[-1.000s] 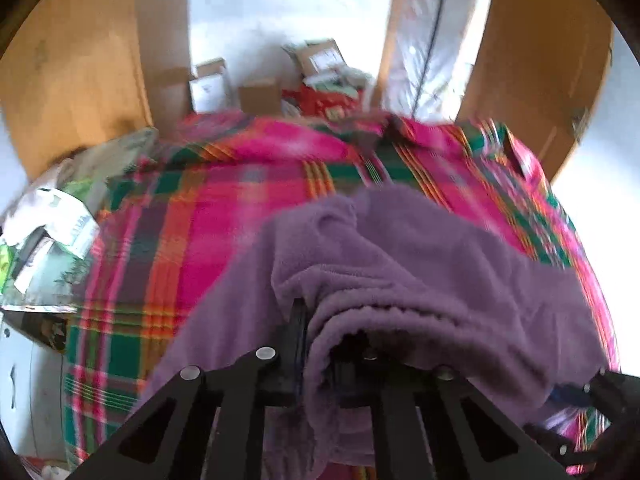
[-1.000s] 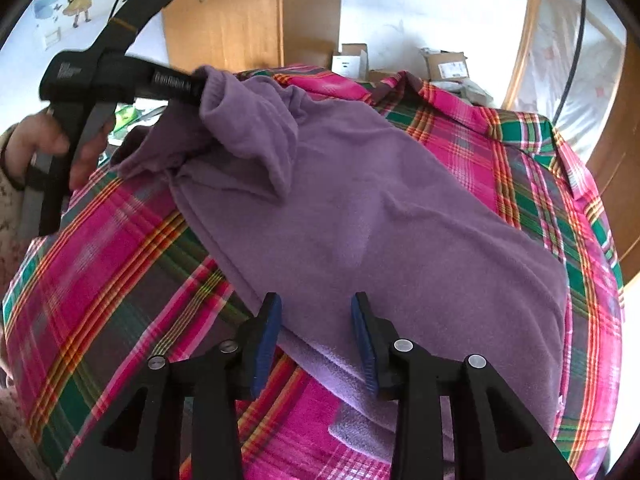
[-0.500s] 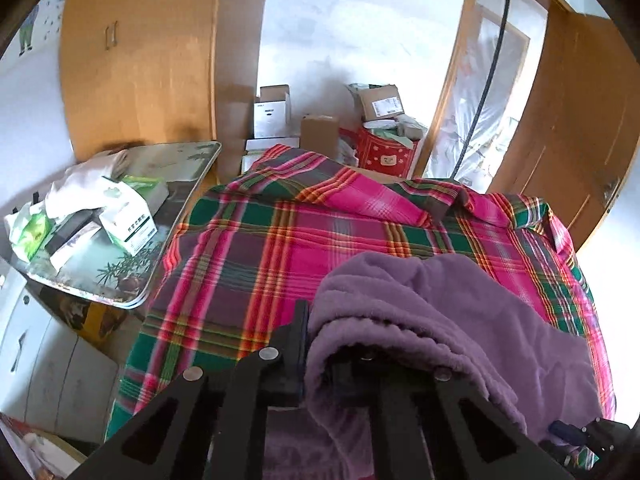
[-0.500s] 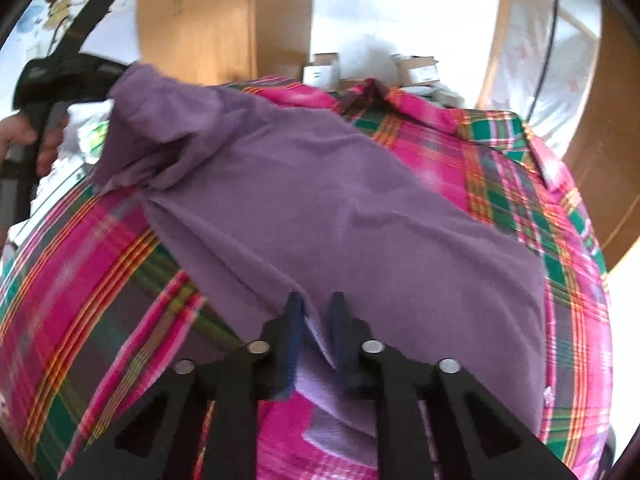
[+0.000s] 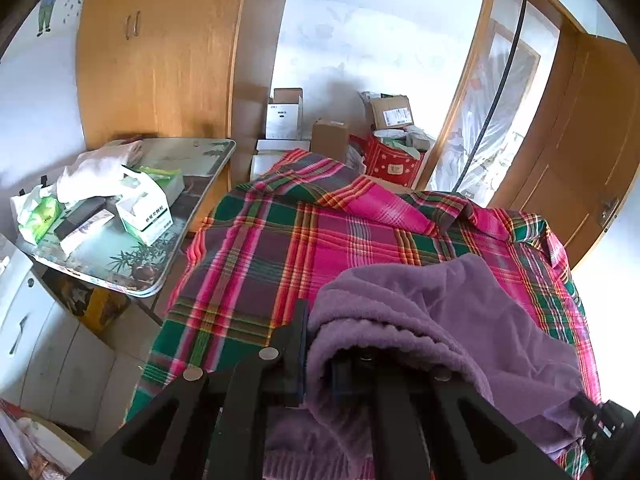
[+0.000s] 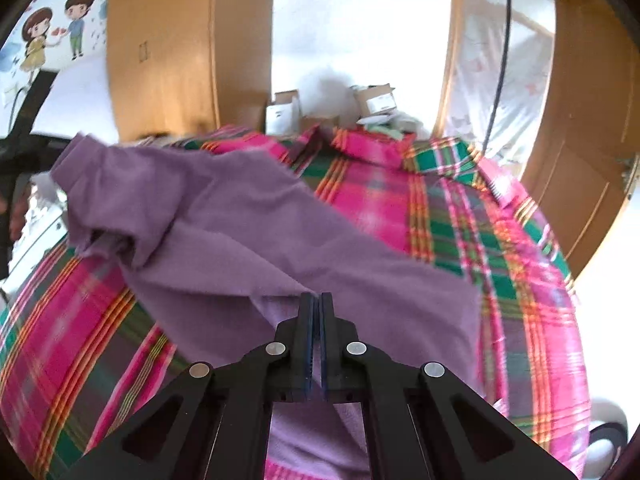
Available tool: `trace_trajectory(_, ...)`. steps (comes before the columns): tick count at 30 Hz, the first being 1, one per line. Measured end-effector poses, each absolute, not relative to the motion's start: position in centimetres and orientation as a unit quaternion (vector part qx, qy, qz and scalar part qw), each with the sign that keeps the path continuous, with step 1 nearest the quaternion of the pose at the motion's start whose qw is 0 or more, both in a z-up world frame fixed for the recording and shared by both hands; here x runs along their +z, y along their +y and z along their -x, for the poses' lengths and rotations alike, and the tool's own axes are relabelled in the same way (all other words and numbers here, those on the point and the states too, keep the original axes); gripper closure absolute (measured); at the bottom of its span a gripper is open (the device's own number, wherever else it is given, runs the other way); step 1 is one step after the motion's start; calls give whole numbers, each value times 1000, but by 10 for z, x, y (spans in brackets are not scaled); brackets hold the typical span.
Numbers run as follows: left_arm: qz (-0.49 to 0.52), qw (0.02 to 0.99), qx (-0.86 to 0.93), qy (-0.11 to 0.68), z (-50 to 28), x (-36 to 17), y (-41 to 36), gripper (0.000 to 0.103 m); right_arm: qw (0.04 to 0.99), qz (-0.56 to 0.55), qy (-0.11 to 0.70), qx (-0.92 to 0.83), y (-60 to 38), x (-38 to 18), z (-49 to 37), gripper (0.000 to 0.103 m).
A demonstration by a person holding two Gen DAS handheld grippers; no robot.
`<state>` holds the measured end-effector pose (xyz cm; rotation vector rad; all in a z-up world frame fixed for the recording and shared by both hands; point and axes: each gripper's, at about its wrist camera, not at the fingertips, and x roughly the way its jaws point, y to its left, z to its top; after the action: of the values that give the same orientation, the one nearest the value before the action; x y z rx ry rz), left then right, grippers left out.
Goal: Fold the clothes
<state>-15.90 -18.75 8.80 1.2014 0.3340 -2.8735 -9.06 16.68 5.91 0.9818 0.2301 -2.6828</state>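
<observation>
Left wrist view, left to right: a side bench [image 5: 192, 168] carrying tissue boxes [image 5: 146, 216] and a white cloth [image 5: 94, 168], set before a wooden wardrobe [image 5: 160, 52]; cardboard boxes [image 5: 284, 114] stacked against the far wall; a wooden door [image 5: 580, 152] at right. A plaid cloth [image 5: 280, 248] covers the working surface. The purple garment [image 5: 460, 312] lies on it, and its nearest fold drapes over the left gripper [image 5: 320, 344], hiding one finger; the gripper is clamped on that fold.

Right wrist view: the garment [image 6: 248, 232] stretches from a raised corner at upper left down to the right gripper [image 6: 316, 304], whose fingers are pressed together on its near edge. Plaid cloth [image 6: 460, 240] shows on both sides of the garment.
</observation>
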Motion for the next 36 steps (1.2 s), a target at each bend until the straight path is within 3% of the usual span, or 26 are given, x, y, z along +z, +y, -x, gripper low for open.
trace_trajectory(11,-394,17,-913,102,172,86,-195,95,78,-323,68,-941,186,84,143,100)
trace_trajectory(21,-450,31,-885,117,206,52,-208,93,19,-365,58,-929,200,72,195,100)
trace_trajectory(27,-474,15,-871,131,198,42,-214,87,20,-386,73,-919,194,64,190,99)
trace_trajectory(31,-480,6,-867,135,180,45,-222,83,35,-374,90,-922,184,69,169,89)
trace_trajectory(36,-481,1,-865,144,153,47,-236,79,75,-364,104,-923,168,70,135,87)
